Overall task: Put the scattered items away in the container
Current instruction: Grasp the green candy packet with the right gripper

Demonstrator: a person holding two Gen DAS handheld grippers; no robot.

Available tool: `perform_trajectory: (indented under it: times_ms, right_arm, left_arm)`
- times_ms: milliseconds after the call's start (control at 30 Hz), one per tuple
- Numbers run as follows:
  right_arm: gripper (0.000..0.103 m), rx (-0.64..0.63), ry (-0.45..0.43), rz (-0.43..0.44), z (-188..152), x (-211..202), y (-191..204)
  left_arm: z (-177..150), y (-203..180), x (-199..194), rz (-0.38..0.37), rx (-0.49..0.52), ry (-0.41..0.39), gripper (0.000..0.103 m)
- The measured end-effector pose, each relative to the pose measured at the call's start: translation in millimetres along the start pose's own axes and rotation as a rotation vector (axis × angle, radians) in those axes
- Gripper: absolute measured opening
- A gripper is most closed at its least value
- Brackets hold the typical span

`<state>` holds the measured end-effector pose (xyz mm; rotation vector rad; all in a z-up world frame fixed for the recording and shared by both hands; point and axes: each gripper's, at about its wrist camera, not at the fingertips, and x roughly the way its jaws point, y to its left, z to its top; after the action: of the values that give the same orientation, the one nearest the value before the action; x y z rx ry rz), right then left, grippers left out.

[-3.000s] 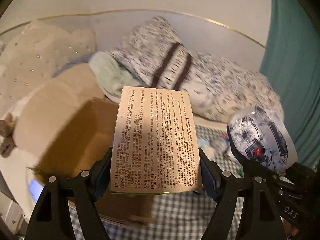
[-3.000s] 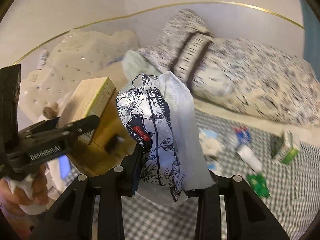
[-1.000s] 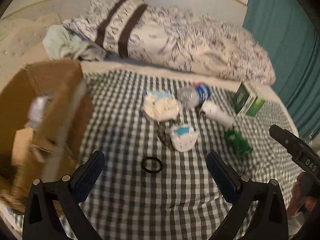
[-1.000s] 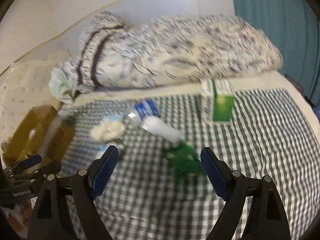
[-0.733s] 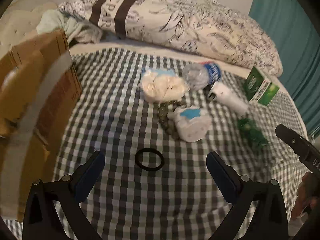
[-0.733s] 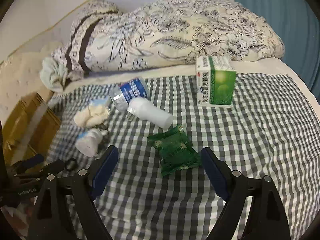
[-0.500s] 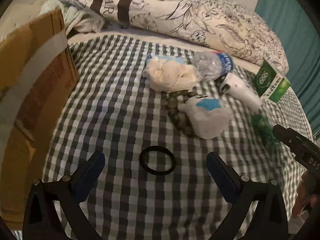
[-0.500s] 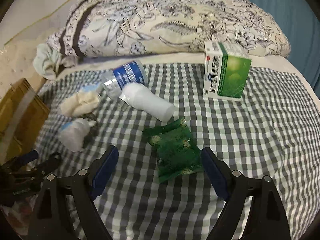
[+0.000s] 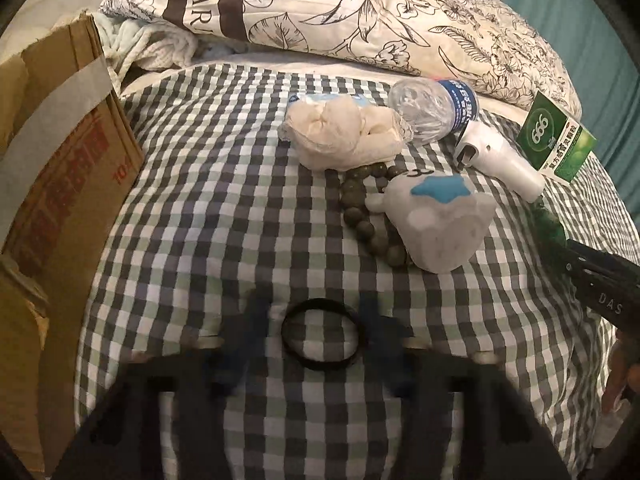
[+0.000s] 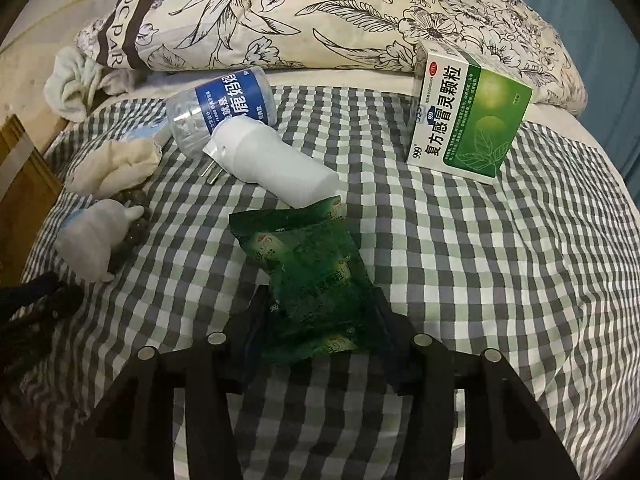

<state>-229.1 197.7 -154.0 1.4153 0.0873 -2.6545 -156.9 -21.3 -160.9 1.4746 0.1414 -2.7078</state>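
A bed with a checked sheet [image 9: 208, 216] fills the room. A flowery pillow [image 10: 320, 16] lies by the teal curtain [image 9: 592, 16].

On the checked sheet [image 9: 224, 216]: one black ring [image 9: 322, 339], one bottle [image 10: 224, 108], one green box [image 10: 468, 120], one green sachet [image 10: 312, 280], one bead string [image 9: 360, 204].

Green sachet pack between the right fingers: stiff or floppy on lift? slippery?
The green sachet pack looks crinkled and soft, so it will probably sag either side of the right gripper, whose fingers have just been closing around it. Its glossy film may slip. It seems light, likely dragging on the checked sheet rather than rolling.
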Motion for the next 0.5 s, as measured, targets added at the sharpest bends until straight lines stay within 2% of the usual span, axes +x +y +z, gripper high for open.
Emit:
perform_trajectory:
  times_ms: [67,200,500]
  right_arm:
    - [0.045,0.027,0.0,0.035,-0.2,-1.6,-3.7]
    - [0.029,0.05,-0.012,0.071,-2.2,-12.1,-6.0]
    - [0.025,0.056,-0.057,0.095,-4.4,-47.0,-3.6]
  left_arm:
    - [1.1,2.2,-1.1,-0.024,0.002,0.011,0.009]
    - [-0.2,0.3,-9.0,-0.035,0.015,0.005,0.006]
    - [1.4,-1.4,-43.1,-0.074,0.026,-0.02,0.006]
